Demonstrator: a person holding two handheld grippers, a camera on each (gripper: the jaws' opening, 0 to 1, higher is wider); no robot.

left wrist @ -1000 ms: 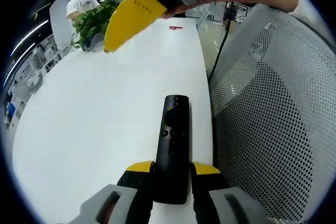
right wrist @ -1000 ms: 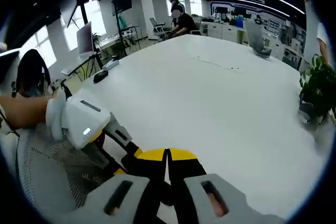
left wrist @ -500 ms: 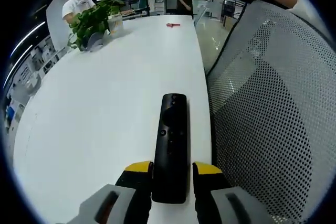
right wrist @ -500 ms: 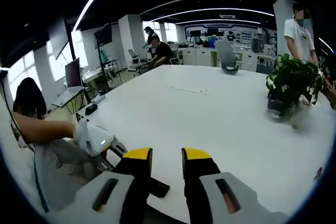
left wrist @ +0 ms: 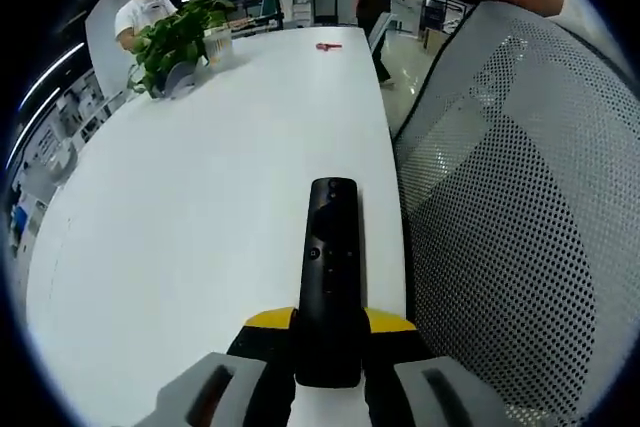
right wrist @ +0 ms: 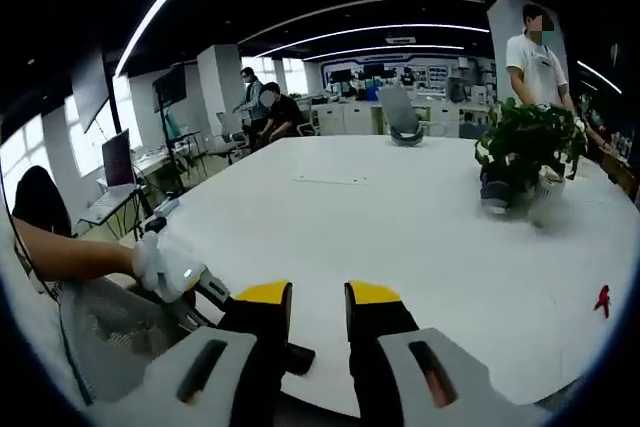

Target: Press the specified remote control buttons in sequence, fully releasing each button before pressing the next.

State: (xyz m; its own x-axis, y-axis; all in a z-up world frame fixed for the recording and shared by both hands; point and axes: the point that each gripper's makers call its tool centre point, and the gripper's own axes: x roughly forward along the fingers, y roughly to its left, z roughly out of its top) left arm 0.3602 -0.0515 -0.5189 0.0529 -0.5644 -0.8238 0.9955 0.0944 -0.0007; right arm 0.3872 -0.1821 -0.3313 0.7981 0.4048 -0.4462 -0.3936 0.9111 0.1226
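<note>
Left gripper [left wrist: 328, 332] clamps the remote [left wrist: 330, 277] at its lower end, bottom centre of frame; likely light, rigid, slick plastic. Right gripper [right wrist: 317, 305] jaws parted, empty.

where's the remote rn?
In the left gripper view, the slim black remote control lies on the white table near its right edge, beside the grey mesh chair back, its near end clamped by the left gripper.

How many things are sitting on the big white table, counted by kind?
Remote control: 1, black, held between the left gripper jaws
Potted plant: 1, green
Small red thing: 1, too small to name
Total: 3 on the white table
</note>
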